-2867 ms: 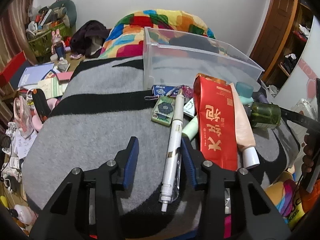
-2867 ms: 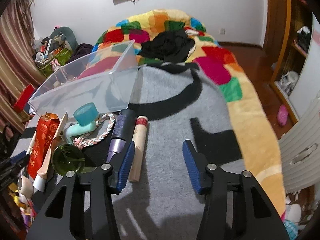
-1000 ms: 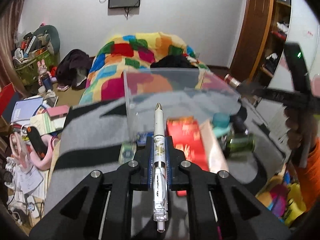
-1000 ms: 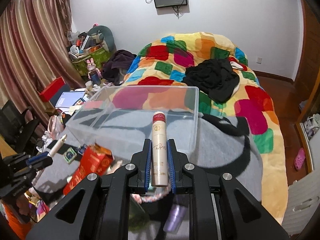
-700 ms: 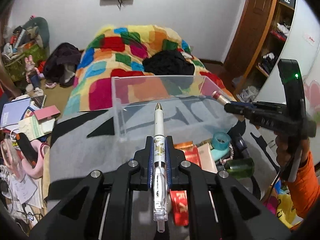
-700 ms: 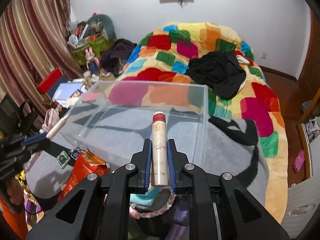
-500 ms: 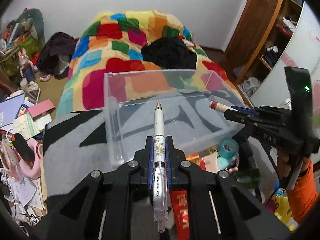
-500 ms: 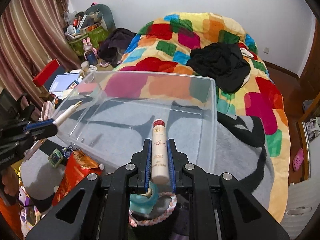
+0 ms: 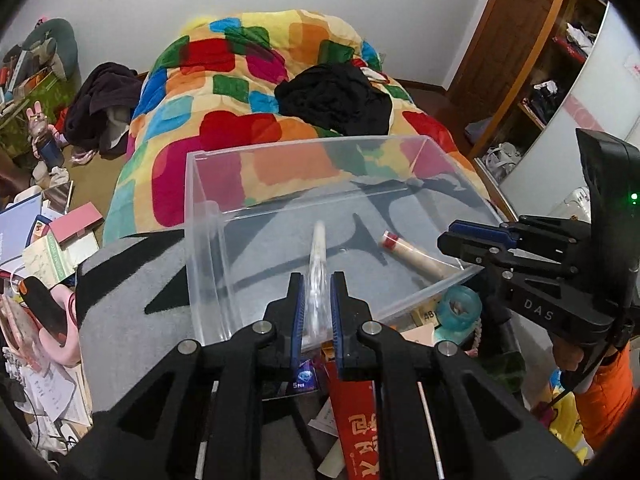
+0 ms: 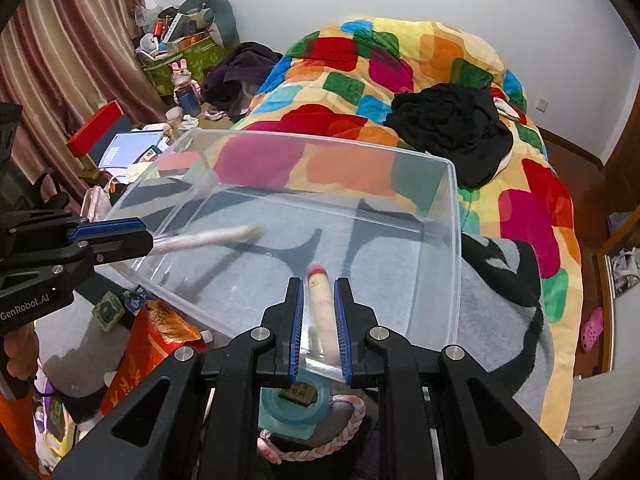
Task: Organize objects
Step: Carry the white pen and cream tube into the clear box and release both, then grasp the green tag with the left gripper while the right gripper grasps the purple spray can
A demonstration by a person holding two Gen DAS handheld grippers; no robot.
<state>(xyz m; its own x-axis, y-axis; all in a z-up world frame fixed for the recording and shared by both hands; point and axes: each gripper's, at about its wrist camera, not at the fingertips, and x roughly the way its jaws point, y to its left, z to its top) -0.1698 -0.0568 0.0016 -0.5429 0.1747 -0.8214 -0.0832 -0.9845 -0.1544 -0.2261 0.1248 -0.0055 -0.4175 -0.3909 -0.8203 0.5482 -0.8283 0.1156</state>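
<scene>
A clear plastic bin (image 9: 208,216) (image 10: 448,216) stands on the grey and black blanket. My left gripper (image 9: 316,280) is over the bin's near wall, its jaws slightly parted; the white pen (image 9: 318,256) (image 10: 208,238) is blurred, dropping from between them into the bin. My right gripper (image 10: 318,288) (image 9: 452,236) is at the bin's right wall, jaws slightly parted; the beige tube with a red cap (image 10: 322,304) (image 9: 416,258) is blurred below them, inside the bin.
Below the grippers lie a red packet (image 9: 360,432) (image 10: 148,344), a teal cap (image 10: 292,404) (image 9: 460,308), a braided cord (image 10: 320,446) and a small card (image 10: 106,312). A colourful quilt (image 9: 256,92) with black clothes (image 10: 452,128) lies beyond the bin. Clutter covers the floor at left.
Both grippers moved over the bin and their jaws loosened. The pen and the tube have slipped out and are falling into the bin.
</scene>
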